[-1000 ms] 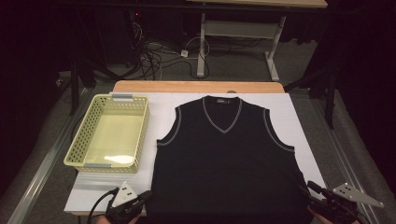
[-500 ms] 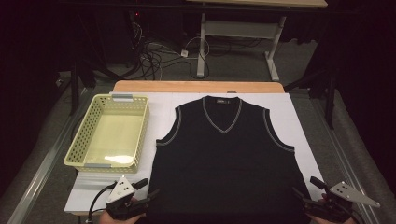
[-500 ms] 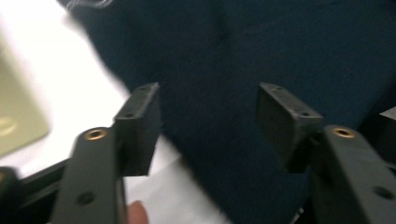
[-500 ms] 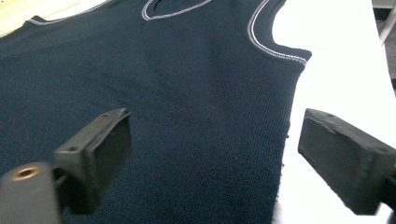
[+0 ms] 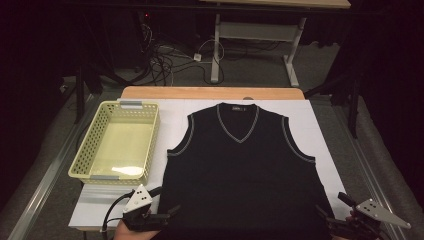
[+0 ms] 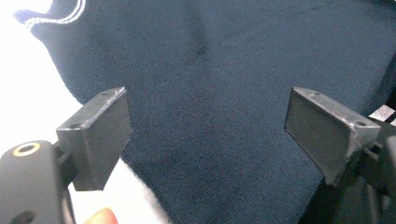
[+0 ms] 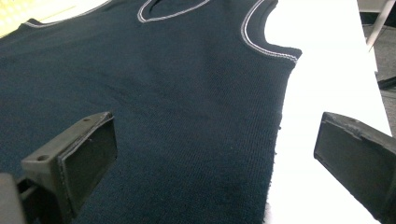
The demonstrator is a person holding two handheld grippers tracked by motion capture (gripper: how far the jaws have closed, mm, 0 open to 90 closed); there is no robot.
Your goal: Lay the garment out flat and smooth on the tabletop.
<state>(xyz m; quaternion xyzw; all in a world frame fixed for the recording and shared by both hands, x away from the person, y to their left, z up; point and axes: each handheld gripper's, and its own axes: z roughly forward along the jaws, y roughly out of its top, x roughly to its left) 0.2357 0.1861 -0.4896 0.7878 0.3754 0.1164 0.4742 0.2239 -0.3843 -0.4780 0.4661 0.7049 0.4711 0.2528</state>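
1. Vest: a dark navy, sleeveless knit with a V-neck, laid flat and face up on the white table. Neck and armholes are trimmed with a thin pale stripe, and a small label can be made out inside the collar. A faint crease is seen in the knit in the left gripper view.
2. The vest is spread over the middle of the table, collar toward the far edge, hem at the near edge.
3. Left gripper is parked at the vest's near left corner. Its jaws have just been opening and are now spread wide, with the cloth lying under them but not pinched; the hem edge and a bit of white table are seen by the left jaw.
4. Right gripper is at the near right corner, jaws also just opened and spread wide, straddling the vest's side edge, nothing gripped.
5. Basket: pale yellow, perforated plastic, set just left of the vest, not touching it. Nothing is seen inside.
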